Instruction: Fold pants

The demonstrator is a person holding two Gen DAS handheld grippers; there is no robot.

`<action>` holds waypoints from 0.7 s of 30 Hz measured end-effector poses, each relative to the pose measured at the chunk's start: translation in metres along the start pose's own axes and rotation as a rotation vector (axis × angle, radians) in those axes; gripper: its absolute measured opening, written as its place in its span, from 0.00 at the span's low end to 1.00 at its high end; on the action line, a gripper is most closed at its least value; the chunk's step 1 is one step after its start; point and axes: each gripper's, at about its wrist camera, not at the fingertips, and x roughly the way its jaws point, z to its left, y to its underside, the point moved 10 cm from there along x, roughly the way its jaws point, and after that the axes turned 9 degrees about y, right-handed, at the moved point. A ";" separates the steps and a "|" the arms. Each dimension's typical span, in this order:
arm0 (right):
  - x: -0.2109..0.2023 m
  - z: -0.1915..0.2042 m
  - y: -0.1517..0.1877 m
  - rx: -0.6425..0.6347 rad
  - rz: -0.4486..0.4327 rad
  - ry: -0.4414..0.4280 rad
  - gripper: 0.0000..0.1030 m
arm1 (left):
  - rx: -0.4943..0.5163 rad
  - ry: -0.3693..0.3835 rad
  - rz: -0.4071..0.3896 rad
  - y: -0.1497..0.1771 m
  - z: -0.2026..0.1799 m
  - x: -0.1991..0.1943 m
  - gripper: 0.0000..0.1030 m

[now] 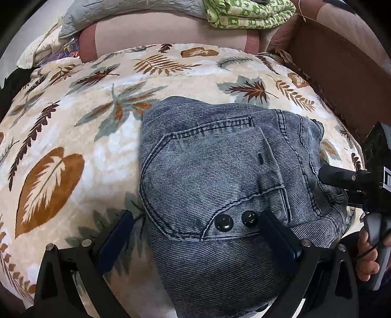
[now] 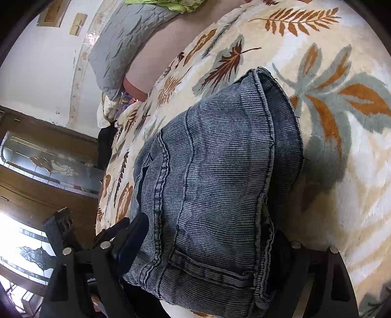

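1. The left wrist view alone shows the front of the folded jeans [image 1: 220, 176]: a curved pocket seam, two dark round buttons [image 1: 235, 219], and a stitched label line higher up. It also catches the right gripper [image 1: 342, 178] at the jeans' right edge, with the person's hand [image 1: 369, 259] on its handle below.
2. The right wrist view alone shows the jeans [image 2: 210, 171] from the side: stacked layers, a hem at the far end, and a belt loop and waistband seam close to the lens. Past the bed it shows a white wall [image 2: 41, 73] and a wooden door with patterned glass [image 2: 48, 166].
3. The surface is a plush cream blanket [image 1: 73, 137] printed with brown, rust and grey leaves. Behind it lie a grey quilted pillow [image 1: 136, 14], a green patterned cloth [image 1: 249, 13] and a pinkish headboard [image 1: 171, 31]; a brown board [image 1: 342, 66] stands at the right.
4. The jeans lie as a compact folded bundle on the blanket, right of centre in the left view.
5. The left gripper [image 1: 198, 234] has its fingers spread wide: one dark pad rests on the blanket left of the jeans, the other on the denim just right of the buttons.
6. The right gripper [image 2: 207, 249] stands spread around the waistband end of the bundle, denim filling the gap; whether it presses the cloth I cannot tell.
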 end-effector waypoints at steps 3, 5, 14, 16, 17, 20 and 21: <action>0.000 0.000 0.000 0.001 0.000 -0.002 0.86 | -0.001 0.003 0.001 0.000 0.000 0.001 1.00; -0.001 -0.001 0.001 0.001 0.001 -0.003 0.86 | -0.006 0.007 0.005 0.001 0.001 0.003 1.00; -0.002 -0.002 0.001 -0.002 0.002 -0.003 0.86 | -0.021 0.017 0.009 0.003 0.003 0.007 1.00; -0.002 -0.002 0.002 -0.002 0.002 -0.003 0.86 | -0.023 0.017 0.008 0.004 0.003 0.007 1.00; -0.002 -0.001 0.001 -0.002 0.002 -0.003 0.86 | -0.022 0.017 0.007 0.004 0.003 0.007 1.00; -0.002 -0.001 0.001 -0.002 0.002 -0.002 0.86 | -0.026 0.019 0.007 0.004 0.003 0.007 1.00; -0.002 -0.002 0.002 -0.003 0.002 -0.002 0.86 | -0.028 0.020 0.008 0.004 0.003 0.008 1.00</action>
